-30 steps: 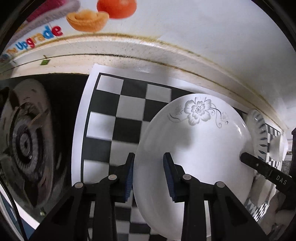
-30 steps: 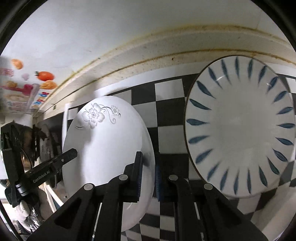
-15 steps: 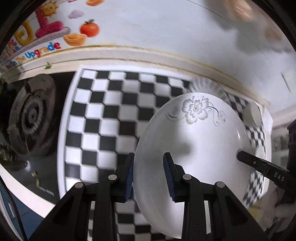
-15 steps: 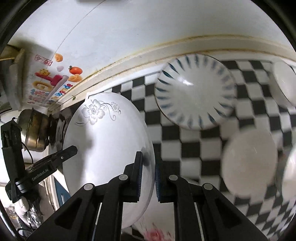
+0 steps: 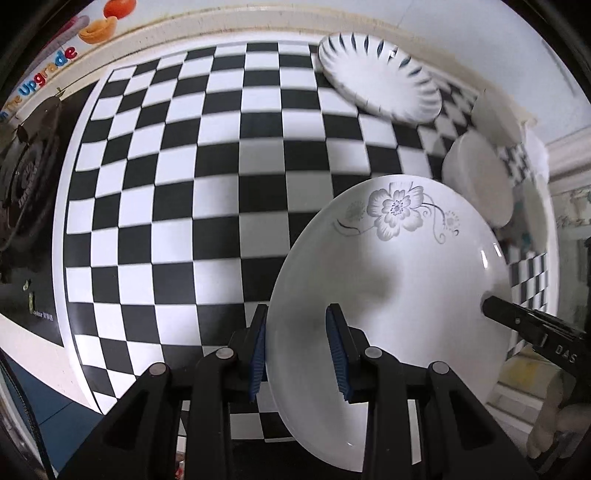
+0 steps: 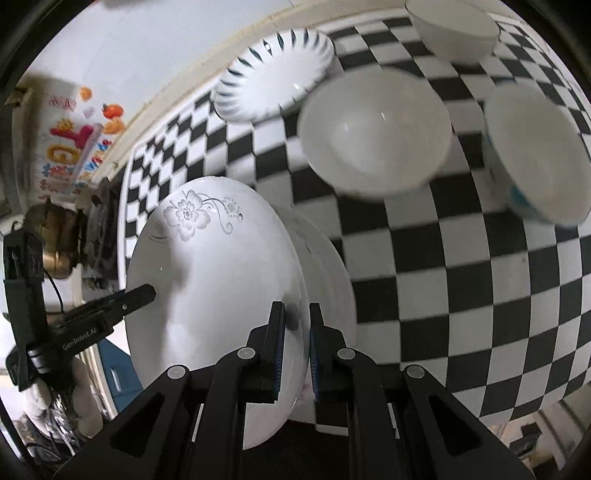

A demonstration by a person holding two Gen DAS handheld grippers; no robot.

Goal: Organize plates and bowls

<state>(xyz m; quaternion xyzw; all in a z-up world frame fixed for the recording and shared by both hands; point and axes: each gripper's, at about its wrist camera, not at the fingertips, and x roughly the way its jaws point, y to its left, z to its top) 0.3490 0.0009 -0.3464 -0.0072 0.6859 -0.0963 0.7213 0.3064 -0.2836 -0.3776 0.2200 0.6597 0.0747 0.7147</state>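
Observation:
A white plate with a grey flower print [image 5: 399, 295] is held between both grippers, lifted above the checkered mat. My left gripper [image 5: 297, 347] is shut on its left rim. My right gripper [image 6: 294, 339] is shut on its right rim; the same plate shows in the right wrist view [image 6: 214, 280]. A blue-leaf plate [image 5: 380, 79] lies at the far side of the mat, also in the right wrist view [image 6: 273, 77]. White bowls [image 6: 373, 129] [image 6: 535, 155] [image 6: 454, 29] stand on the mat to the right.
The black-and-white checkered mat [image 5: 177, 177] covers the counter. A gas stove burner [image 5: 26, 173] lies left of it. A brass pot [image 6: 55, 236] stands on the stove. The wall with a fruit sticker [image 5: 99, 26] runs behind.
Both grippers have risen and pulled back with the flower plate; far more of the mat, the blue-leaf plate and the bowls have come into view.

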